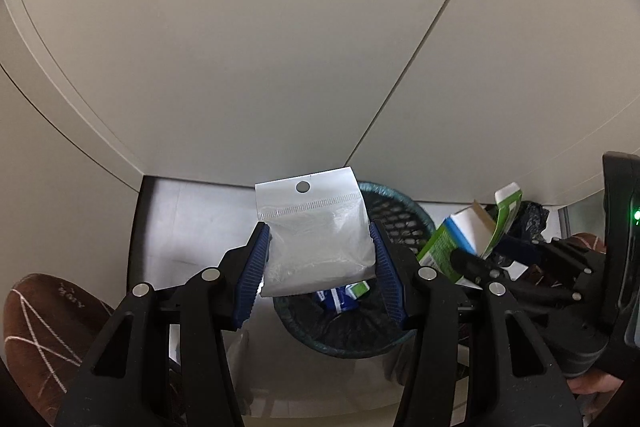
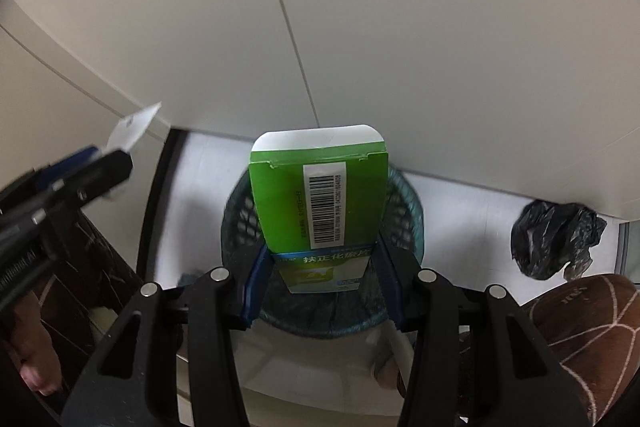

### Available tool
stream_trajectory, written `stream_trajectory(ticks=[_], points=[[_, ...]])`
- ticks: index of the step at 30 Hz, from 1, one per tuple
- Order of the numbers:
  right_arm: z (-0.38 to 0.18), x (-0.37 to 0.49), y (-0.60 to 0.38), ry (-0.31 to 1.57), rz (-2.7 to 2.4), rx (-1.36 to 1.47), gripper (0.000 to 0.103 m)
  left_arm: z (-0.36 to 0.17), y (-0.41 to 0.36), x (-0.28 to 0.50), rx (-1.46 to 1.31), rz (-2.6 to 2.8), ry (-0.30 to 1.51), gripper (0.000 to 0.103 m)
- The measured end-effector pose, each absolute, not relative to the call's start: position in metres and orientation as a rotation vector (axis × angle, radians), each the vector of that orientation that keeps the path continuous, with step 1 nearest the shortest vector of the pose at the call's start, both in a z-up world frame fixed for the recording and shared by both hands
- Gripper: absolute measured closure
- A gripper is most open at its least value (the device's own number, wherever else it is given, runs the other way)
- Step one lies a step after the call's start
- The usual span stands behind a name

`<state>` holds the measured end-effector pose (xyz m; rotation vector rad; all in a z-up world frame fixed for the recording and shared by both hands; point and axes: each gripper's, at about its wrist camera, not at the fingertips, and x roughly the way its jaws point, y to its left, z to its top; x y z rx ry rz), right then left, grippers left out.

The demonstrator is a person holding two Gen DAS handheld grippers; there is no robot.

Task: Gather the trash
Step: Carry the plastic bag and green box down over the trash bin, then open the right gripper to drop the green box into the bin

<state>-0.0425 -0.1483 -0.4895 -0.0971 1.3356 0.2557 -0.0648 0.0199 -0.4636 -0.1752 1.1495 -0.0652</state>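
Left gripper (image 1: 320, 259) clamps a plastic pouch (image 1: 316, 239); right gripper (image 2: 318, 267) clamps a green carton (image 2: 320, 203), both above the mesh bin (image 2: 404, 211) at six o'clock. Next, probably release.

From my left gripper (image 1: 319, 259) the plastic pouch (image 1: 316, 231) sits clamped between the two fingers, hanging directly above the mesh wastebasket (image 1: 404, 215). Down inside the basket, below the pouch, lie small boxes (image 1: 342, 297). To the right I see my right gripper (image 1: 496, 259) with the medicine carton (image 1: 460, 239) pinched in it, beside the basket's right rim. Behind the basket stands the cabinet front (image 1: 260, 47).

From my right gripper (image 2: 320, 267) the medicine carton (image 2: 320, 203) stands upright between the fingers, over the wastebasket (image 2: 404, 211). My left gripper (image 2: 96, 167) with the pouch (image 2: 134, 127) is off to the left. A crumpled bag (image 2: 556, 239) lies on the floor (image 2: 460, 227) well to the basket's right, against the cabinet (image 2: 440, 47).
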Motion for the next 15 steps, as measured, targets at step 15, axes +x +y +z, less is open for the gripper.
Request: stream_trajectory(ticks=[15], points=[[-0.509, -0.049, -0.139, 1.379, 0.244, -0.137, 0.028, -0.489, 0.02, -0.056, -0.161, -0.065, 1.211, 0.053]])
